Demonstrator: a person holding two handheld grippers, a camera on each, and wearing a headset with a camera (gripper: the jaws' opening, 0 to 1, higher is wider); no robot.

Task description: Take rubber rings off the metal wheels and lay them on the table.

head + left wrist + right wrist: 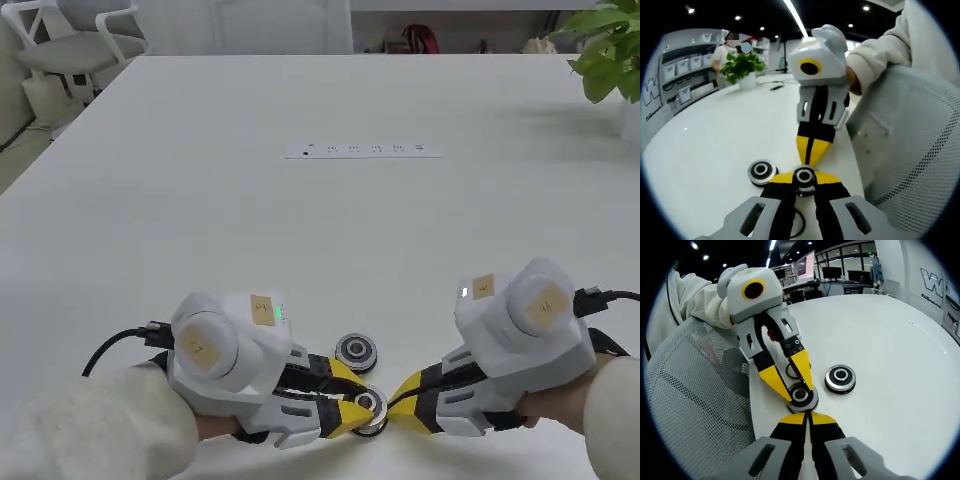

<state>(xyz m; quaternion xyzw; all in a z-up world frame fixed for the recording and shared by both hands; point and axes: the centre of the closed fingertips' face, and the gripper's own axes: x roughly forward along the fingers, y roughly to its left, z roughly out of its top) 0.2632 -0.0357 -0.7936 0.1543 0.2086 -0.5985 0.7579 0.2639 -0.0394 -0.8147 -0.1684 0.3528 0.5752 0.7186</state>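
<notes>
A metal wheel with a black rubber ring lies near the table's front edge. My left gripper is shut on this wheel, one yellow fingertip on each side. My right gripper is shut, its tips pressed against the rim of the wheel; whether they pinch the ring I cannot tell. A second wheel with its ring lies free just behind; it also appears in both gripper views. A loose black ring lies under the left gripper.
A white power strip lies mid-table. A potted plant stands at the far right corner, a white chair at the far left. A mesh chair back is close behind the table's front edge.
</notes>
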